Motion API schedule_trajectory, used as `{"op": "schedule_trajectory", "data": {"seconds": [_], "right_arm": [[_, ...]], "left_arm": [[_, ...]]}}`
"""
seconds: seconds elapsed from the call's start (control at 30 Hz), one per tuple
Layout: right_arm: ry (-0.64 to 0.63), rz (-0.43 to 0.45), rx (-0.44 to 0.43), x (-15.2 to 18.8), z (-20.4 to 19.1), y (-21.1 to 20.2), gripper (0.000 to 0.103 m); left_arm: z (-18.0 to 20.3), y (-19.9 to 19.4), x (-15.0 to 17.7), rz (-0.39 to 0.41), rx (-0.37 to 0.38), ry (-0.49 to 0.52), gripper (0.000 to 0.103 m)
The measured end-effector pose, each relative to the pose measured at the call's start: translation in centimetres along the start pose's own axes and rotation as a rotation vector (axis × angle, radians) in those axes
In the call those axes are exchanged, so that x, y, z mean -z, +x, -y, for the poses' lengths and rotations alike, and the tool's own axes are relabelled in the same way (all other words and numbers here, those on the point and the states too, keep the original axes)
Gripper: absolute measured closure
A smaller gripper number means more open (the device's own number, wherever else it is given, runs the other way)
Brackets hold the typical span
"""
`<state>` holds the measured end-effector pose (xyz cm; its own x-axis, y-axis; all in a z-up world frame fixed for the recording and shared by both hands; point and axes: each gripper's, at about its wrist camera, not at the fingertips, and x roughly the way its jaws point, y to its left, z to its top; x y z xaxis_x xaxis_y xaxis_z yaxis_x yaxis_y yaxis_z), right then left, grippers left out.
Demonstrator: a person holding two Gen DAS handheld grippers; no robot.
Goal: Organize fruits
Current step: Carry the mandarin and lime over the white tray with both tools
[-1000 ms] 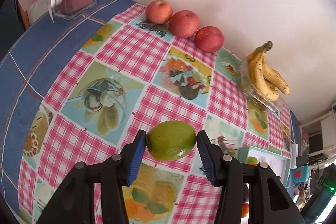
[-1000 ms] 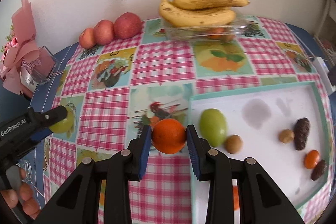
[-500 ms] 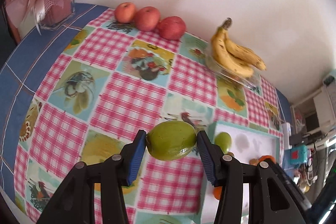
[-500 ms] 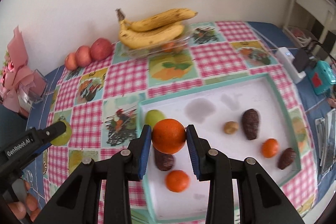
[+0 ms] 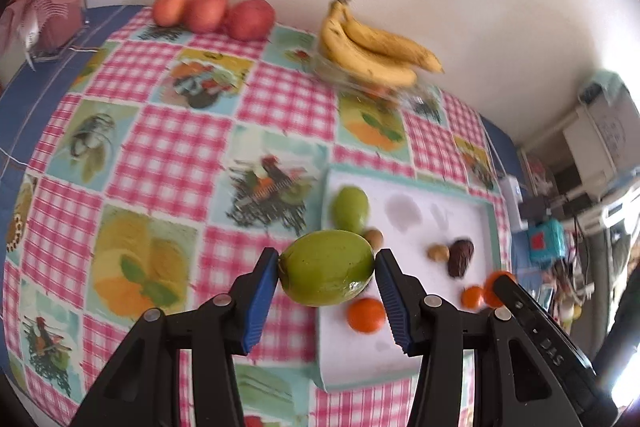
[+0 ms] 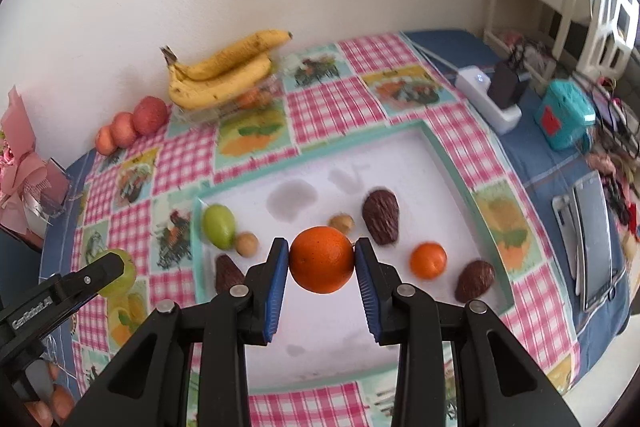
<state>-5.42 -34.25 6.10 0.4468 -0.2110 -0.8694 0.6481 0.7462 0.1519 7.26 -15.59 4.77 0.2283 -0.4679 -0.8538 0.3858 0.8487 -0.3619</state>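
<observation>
We find the right gripper (image 6: 321, 259) clamping an orange (image 6: 321, 258) above the tray (image 6: 448, 163) middle; the left gripper (image 5: 327, 269) clamps a green fruit (image 5: 327, 267) beside the tray's left edge.

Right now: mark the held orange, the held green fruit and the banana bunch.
held orange (image 6: 321, 259), right wrist view, centre of its skin between the pads.
held green fruit (image 5: 327, 267), left wrist view, middle of its front face.
banana bunch (image 6: 224, 75), right wrist view, mid-length of the lower banana.
</observation>
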Motion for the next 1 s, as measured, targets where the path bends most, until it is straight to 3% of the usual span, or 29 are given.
{"op": "schedule_trajectory", "data": {"seconds": [0.2,0.43,0.7,1.0], "right_arm": [[0.034,-0.068,0.012,1.8,2.3,1.3,0.067],[0.096,-0.133,0.027,3.3,5.1,2.9,0.067],[0.129,-0.2,0.036,4.4,6.6,4.9,0.067],[0.141,-0.206,0.047,4.6,7.2,5.0,0.067]], "left_arm": [[2.4,1.6,3.0,-0.065,0.013,0.073,0.05],[4.2,4.1,6.1,-0.149,-0.023,0.143,0.05],[5.8,5.9,7.7,-0.206,-0.054,0.209,0.05],[6.0,8.1,8.4,-0.249,-0.071,0.211,0.05]]}}
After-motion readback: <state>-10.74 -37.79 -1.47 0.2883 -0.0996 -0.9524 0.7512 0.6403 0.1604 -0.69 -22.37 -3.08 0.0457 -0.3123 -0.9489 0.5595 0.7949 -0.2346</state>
